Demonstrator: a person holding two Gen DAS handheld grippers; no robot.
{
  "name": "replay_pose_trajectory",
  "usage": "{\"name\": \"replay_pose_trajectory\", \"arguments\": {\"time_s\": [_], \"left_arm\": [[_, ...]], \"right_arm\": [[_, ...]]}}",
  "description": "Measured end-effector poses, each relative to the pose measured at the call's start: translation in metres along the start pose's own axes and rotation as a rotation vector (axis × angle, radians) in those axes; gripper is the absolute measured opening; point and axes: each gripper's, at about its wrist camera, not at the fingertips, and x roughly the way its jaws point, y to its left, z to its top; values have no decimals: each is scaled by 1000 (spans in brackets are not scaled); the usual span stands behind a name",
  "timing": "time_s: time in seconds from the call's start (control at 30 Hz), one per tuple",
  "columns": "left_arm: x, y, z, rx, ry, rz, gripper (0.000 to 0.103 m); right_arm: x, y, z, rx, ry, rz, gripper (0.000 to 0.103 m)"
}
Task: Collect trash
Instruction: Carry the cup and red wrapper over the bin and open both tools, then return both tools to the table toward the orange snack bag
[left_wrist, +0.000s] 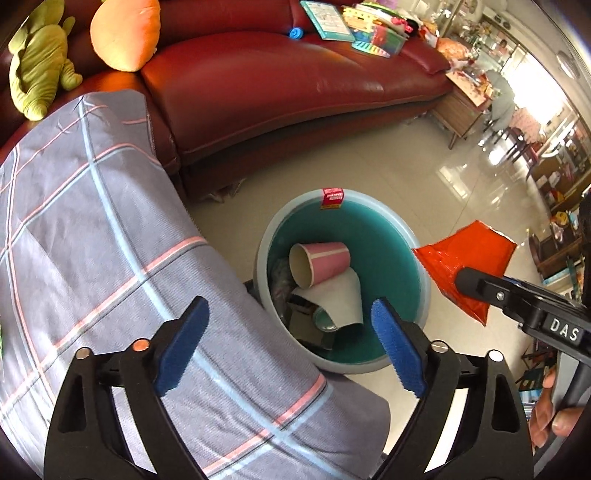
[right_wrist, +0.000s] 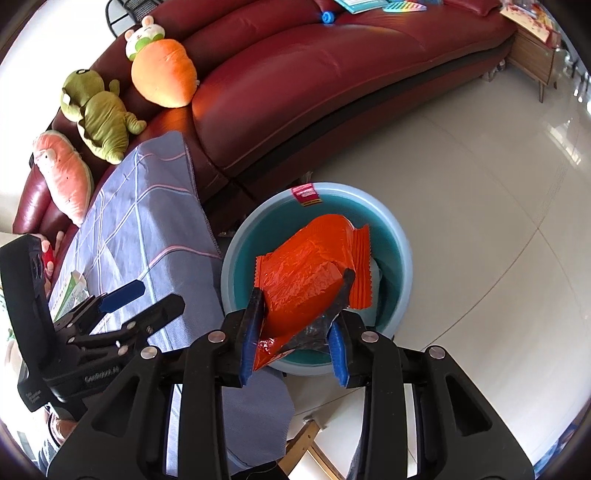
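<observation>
A light blue trash bin (left_wrist: 341, 363) (right_wrist: 400, 258) stands on the floor by the cloth-covered table. Inside lie a pink paper cup (left_wrist: 321, 262), white paper (left_wrist: 341, 299) and dark wrappers. My right gripper (right_wrist: 301, 291) (left_wrist: 465, 280) is shut on an orange snack bag (right_wrist: 310, 273) (left_wrist: 465, 251) and holds it above the bin's opening. My left gripper (left_wrist: 288, 347) (right_wrist: 147, 299) is open and empty, over the table edge beside the bin.
A grey plaid cloth (left_wrist: 110, 240) (right_wrist: 147, 206) covers the table at left, with a green-white carton (right_wrist: 70, 291) on it. A red leather sofa (left_wrist: 277, 81) (right_wrist: 314, 74) holds plush toys (right_wrist: 99, 114) and books (left_wrist: 354, 22). Glossy tile floor (right_wrist: 480, 184) lies right.
</observation>
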Motion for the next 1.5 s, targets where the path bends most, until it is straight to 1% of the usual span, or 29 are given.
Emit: {"name": "replay_pose_trajectory", "arguments": {"time_s": [0.1, 0.13, 0.17, 0.2, 0.23, 0.27, 0.3, 0.33, 0.4, 0.47, 0.57, 0.63, 0.8, 0.9, 1.0, 1.13, 1.23, 1.33, 1.5], "left_arm": [[-7, 6, -6, -4, -9, 8, 92], [-9, 8, -10, -8, -11, 12, 92], [-11, 11, -12, -12, -10, 14, 92], [-13, 15, -14, -17, -9, 14, 92], [-16, 19, -17, -22, -9, 13, 92], [-17, 21, -19, -25, -9, 14, 92], [-19, 24, -21, -27, -9, 17, 92], [-21, 27, -23, -30, -10, 23, 93], [-24, 31, -26, -37, -12, 23, 93], [-27, 35, -29, -44, -12, 22, 93], [-31, 39, -34, -52, -12, 23, 93], [-34, 43, -38, -59, -14, 24, 93], [-43, 50, -49, -80, -18, 27, 93], [-49, 53, -53, -87, -23, 31, 93], [-55, 54, -57, -83, -30, 34, 93], [-64, 56, -63, -78, -49, 38, 97], [-69, 58, -68, -70, -48, 40, 98], [-76, 63, -75, -70, -50, 40, 98], [-92, 79, -88, -94, -79, 48, 98]], "right_arm": [[4, 12, 2, -28, 6, 1, 32], [6, 16, 3, -38, 6, 0, 36], [7, 19, 4, -46, 4, -2, 44], [8, 22, 5, -55, 4, -3, 46], [11, 26, 6, -66, 7, -5, 52], [12, 29, 7, -70, 8, -3, 61], [14, 31, 8, -70, 8, -1, 65], [15, 33, 8, -68, 6, -2, 67], [16, 35, 8, -68, 8, -5, 67], [16, 36, 6, -62, 10, -15, 72], [16, 36, 5, -58, 16, -25, 73], [16, 35, 3, -54, 23, -36, 77], [15, 35, -2, -46, 40, -54, 77], [13, 39, -7, -54, 41, -65, 81], [10, 46, -13, -64, 39, -66, 83], [3, 60, -23, -97, 24, -82, 86], [-1, 70, -30, -117, 17, -91, 88], [-4, 79, -35, -124, 17, -91, 88], [-8, 97, -44, -142, 12, -84, 88]]}}
